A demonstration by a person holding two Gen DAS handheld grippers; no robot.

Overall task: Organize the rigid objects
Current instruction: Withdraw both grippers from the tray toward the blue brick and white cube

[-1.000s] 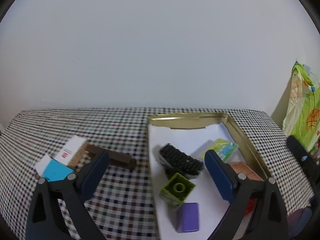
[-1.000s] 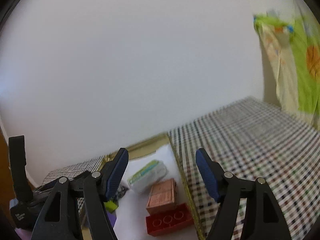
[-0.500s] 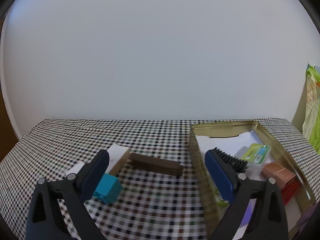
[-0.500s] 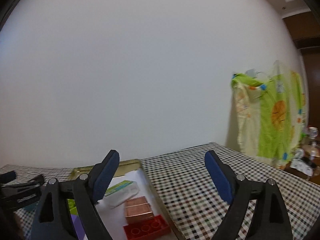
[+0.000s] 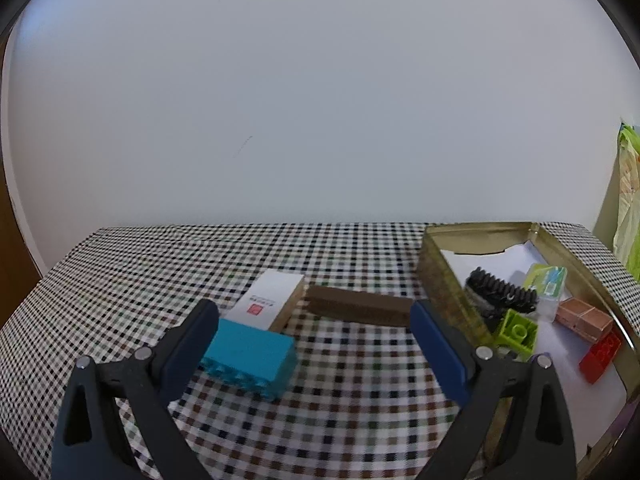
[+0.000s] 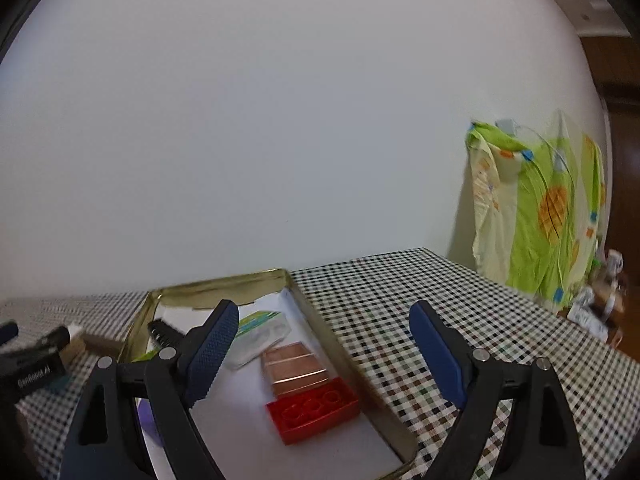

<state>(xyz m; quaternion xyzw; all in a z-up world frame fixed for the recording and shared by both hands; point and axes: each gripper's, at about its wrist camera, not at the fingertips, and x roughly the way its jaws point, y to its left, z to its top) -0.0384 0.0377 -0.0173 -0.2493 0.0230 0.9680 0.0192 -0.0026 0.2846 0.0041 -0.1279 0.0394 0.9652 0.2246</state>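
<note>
My left gripper (image 5: 314, 332) is open over the checked tablecloth, with a blue brick (image 5: 250, 356) lying by its left finger. Behind the brick lie a white box (image 5: 266, 298) and a brown bar (image 5: 356, 306). At the right stands a gold tin tray (image 5: 444, 276) holding a black brush (image 5: 500, 294), a green brick (image 5: 516, 330), a copper block (image 5: 584, 318), a red brick (image 5: 600, 354) and a green-and-white packet (image 5: 548, 280). My right gripper (image 6: 324, 340) is open above the tray (image 6: 320, 320), over the red brick (image 6: 312, 408) and copper block (image 6: 294, 364). Nothing sits between its fingers.
A white wall stands close behind the table. A green and yellow patterned cloth (image 6: 540, 212) hangs at the right beyond the table's corner. The left gripper's body (image 6: 32, 364) shows at the left edge of the right wrist view. Open tablecloth (image 6: 420, 300) lies right of the tray.
The left gripper has swung left from over the tray to the loose items on the cloth. The right gripper's jaws have spread wider and its view has levelled out.
</note>
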